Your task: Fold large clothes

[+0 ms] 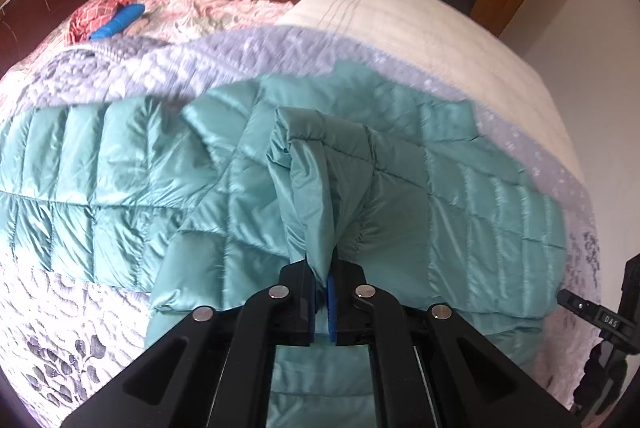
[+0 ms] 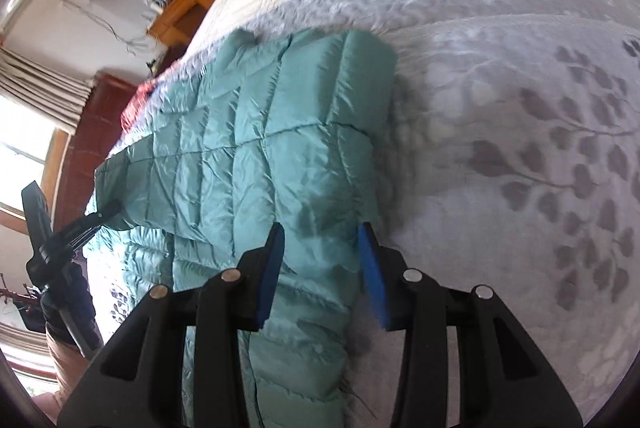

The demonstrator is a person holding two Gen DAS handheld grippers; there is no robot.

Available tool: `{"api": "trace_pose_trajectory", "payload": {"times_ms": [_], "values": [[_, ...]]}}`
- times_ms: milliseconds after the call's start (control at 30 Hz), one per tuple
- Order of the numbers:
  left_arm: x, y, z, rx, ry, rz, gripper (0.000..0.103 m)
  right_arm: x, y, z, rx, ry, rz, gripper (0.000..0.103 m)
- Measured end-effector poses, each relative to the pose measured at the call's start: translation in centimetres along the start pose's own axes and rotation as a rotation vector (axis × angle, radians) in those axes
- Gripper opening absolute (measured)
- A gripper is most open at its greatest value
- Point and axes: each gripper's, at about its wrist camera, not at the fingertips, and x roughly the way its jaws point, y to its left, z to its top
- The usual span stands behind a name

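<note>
Only our left gripper [image 1: 323, 268] shows clamped jacket [image 1: 360, 187] fabric; right gripper [image 2: 322, 260] gapes; bedspread [image 2: 520, 187] at 3 o'clock.

Two black plastic two-finger grippers are seen. The left gripper [image 1: 321, 280] is built from angular black linkage arms joined at four round silver pivot pins, with blue pads lining the inner faces of its fingers. The right gripper [image 2: 322, 256] has the same black arms, silver pins and blue pads [image 2: 374, 274]. On its body, seen from the left wrist view, small white lettering is printed, too small to be read with certainty.
</note>
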Motion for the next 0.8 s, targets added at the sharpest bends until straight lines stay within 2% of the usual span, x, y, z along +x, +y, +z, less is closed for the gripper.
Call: {"api": "trace_pose_trajectory", "payload": {"times_ms": [167, 367, 433, 500, 533, 600, 667, 733, 800], "values": [[3.1, 1.7, -1.1, 0.0, 0.057, 0.05, 0.006, 2.0, -0.1, -0.1, -0.005, 0.052, -0.102, 0.035], [4.3, 2.0, -1.4, -0.009, 0.081, 0.043, 0.015, 2.2, -0.8, -0.3, 0.015, 0.069, -0.094, 0.035], [3.1, 2.8, -1.1, -0.036, 0.079, 0.061, 0.03, 0.8, -0.4, -0.4, 0.013, 0.043, -0.101, 0.035], [1.1, 3.3, -0.5, -0.049, 0.023, 0.11, 0.038, -1.5, 0.6, -0.5, -0.012, -0.011, -0.095, 0.036], [0.0, 3.2, -0.4, -0.042, -0.01, 0.12, 0.039, -2.4, 1.2, -0.4, -0.029, -0.031, -0.087, 0.036], [-1.9, 1.9, 0.0, -0.002, -0.064, 0.125, 0.039, -3.4, 2.9, -0.1, -0.071, -0.052, -0.076, 0.036], [-2.6, 0.2, 0.2, 0.041, -0.082, 0.097, 0.039, -3.1, 4.4, 0.0, -0.102, -0.043, -0.066, 0.036], [-2.0, -1.7, 0.3, 0.08, -0.068, 0.059, 0.039, -1.6, 5.5, 0.2, -0.127, -0.014, -0.072, 0.036], [-0.5, -3.4, 0.1, 0.115, -0.041, 0.065, 0.039, 0.3, 5.9, 0.2, -0.124, 0.026, -0.078, 0.037]]}}
